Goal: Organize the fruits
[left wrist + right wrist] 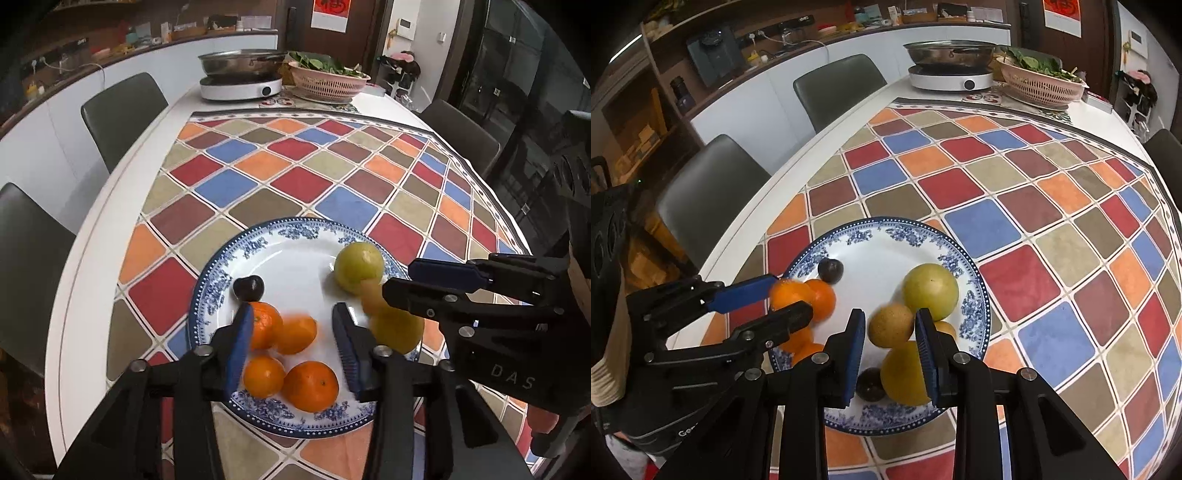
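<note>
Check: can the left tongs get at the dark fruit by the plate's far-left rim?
Probably yes. The dark fruit lies uncovered just past the left tongs, with nothing between. The orange close beside it may get nudged.

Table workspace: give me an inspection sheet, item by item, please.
Surface: white table under a chequered cloth.
Job's things: plate holding oranges, green fruit, yellow fruit, dark fruits.
Clutter: cooker with pan, basket of greens, far end.
Grippers: left gripper jaws open around a blurred orange; right gripper jaws shut on brown fruit.
Cables: white cord by the counter.
Surroundings: chairs.
</note>
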`<state>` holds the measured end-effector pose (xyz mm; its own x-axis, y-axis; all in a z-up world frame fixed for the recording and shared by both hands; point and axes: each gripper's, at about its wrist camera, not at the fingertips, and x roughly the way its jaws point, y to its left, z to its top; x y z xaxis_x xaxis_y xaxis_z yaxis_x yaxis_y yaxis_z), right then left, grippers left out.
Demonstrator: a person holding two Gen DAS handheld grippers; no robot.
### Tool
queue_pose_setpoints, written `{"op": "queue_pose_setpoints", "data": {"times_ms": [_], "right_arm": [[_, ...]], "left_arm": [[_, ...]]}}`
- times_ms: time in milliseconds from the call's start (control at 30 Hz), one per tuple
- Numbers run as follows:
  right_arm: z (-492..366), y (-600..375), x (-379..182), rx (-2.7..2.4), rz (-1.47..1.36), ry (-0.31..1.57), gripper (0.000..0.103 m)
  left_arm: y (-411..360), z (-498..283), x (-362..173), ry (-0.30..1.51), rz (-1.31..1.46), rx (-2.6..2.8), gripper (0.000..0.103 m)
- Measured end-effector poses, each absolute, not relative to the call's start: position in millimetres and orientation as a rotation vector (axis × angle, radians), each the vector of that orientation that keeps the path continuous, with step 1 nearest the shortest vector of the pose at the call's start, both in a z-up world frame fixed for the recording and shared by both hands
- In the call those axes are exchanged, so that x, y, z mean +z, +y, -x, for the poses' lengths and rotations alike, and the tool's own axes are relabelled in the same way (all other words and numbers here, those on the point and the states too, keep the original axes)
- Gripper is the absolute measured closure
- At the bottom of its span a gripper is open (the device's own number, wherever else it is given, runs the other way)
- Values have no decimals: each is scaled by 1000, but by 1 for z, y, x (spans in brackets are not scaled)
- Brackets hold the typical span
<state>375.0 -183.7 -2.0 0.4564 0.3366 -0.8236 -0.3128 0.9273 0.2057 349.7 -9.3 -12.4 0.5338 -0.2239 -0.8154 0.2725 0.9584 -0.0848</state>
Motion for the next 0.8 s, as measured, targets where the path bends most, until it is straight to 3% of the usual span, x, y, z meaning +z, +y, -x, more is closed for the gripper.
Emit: {"op": "queue_pose_setpoints", "data": {"times_ms": [500,600,767,800], "right_arm": [[-323,-203,25,287,2,902,73],[-304,-207,35,268,7,860,59],[-270,-213,48,234,20,798,58],[-263,-215,50,232,16,791,51]], "left_arm": [[-6,-288,22,849,-125,-167,56],[-6,-267,31,806,-133,-148,55],[-7,-233,43,742,-123,-135,49],[-7,-223,46,722,-117,-132,49]]}}
